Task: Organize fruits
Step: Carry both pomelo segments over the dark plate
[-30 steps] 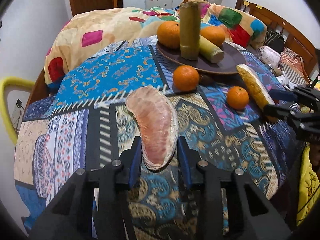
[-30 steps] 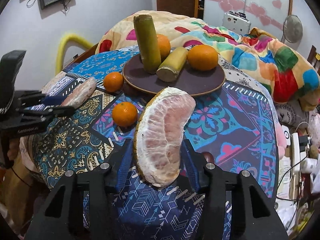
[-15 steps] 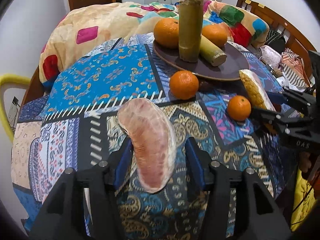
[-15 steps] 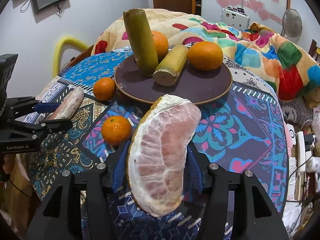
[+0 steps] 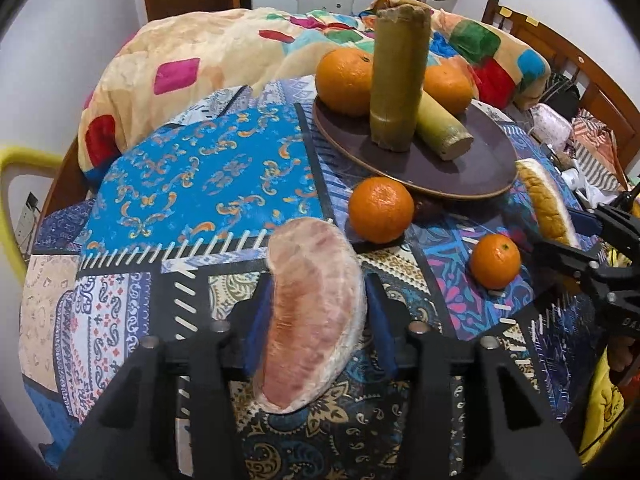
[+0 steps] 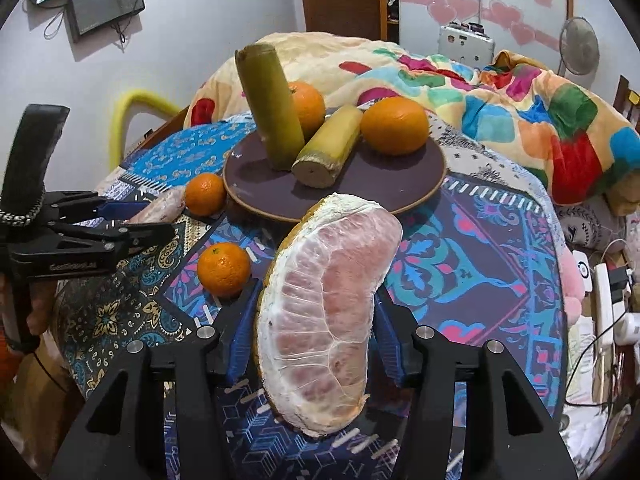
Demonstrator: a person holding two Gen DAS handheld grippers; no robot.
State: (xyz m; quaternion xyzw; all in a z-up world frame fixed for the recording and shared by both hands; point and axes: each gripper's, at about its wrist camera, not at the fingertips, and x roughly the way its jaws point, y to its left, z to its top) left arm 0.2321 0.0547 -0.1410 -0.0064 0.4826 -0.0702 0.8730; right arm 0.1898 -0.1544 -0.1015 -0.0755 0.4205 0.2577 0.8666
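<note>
My left gripper (image 5: 318, 320) is shut on a peeled pomelo wedge (image 5: 312, 312) and holds it above the patterned tablecloth. My right gripper (image 6: 316, 332) is shut on a larger pomelo wedge (image 6: 324, 312), just in front of the dark round plate (image 6: 400, 184). The plate carries two sugarcane pieces, one upright (image 6: 270, 108) and one lying (image 6: 328, 144), and two large oranges (image 6: 394, 126). Two small tangerines (image 6: 224, 269) (image 6: 205, 194) lie on the cloth left of the plate. The left gripper also shows in the right wrist view (image 6: 136, 220).
The round table (image 5: 200, 184) has a patterned cloth. A bed with a colourful quilt (image 6: 500, 92) lies behind it. A yellow chair (image 5: 16, 168) stands at the left. Cables and a power strip (image 6: 604, 300) lie right of the table.
Both grippers have lifted their pomelo wedges and moved forward toward the plate. The plate and tangerines look nearer in both views.
</note>
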